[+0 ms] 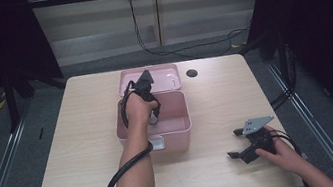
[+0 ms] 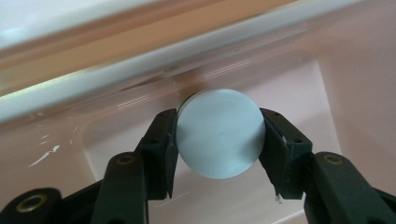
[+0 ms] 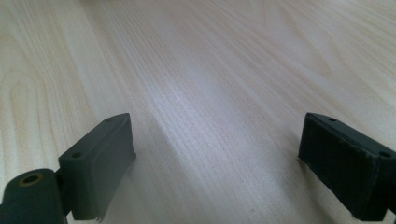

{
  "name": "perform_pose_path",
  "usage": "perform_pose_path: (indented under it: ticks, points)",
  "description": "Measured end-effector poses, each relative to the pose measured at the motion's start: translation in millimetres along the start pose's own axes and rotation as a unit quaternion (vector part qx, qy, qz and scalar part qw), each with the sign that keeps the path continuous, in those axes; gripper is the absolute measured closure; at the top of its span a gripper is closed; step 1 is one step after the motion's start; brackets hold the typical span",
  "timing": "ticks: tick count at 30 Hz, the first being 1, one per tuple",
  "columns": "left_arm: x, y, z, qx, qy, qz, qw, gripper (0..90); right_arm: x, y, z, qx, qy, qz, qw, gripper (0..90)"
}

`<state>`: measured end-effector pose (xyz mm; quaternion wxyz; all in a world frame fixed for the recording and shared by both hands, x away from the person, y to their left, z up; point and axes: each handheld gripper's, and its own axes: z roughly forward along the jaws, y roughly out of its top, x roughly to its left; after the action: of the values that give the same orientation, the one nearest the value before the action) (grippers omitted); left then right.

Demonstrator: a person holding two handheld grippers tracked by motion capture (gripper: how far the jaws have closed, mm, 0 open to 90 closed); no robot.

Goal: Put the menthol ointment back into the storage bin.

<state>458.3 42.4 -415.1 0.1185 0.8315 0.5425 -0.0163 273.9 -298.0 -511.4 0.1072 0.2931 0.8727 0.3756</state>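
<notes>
Work in hand looks like putting a small round thing into the pink box (image 1: 179, 122), w/ its lid (image 1: 167, 75) lying flipped back behind it. Pickup part is done: left gripper (image 2: 219, 135) is clamped on a pale round disc (image 2: 219, 133), pads (image 2: 163, 144) pressing both sides of its rim, and it's already down inside the box, just above the pink floor; can't tell if the disc touches bottom yet. In the high view the left gripper (image 1: 151, 110) dips into the box over the near wall. Left to do, as I judge it: set disc down, let go, pull hand out, prob. shut the lid. Right gripper (image 1: 243, 146) sits idle on the table (image 1: 85, 136), well apart from the box, jaws wide apart w/ nothing btwn them.
</notes>
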Motion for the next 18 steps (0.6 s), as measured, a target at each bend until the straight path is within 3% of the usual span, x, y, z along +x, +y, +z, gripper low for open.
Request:
perform_pose_path:
  ticks: [18]
  points:
    - [-1.3, -0.2, 12.9, 0.004, 0.005, 0.002, 1.0, 49.8, -0.1, 0.0, 0.0, 0.0, 0.0, 0.0, 1.0, 9.7]
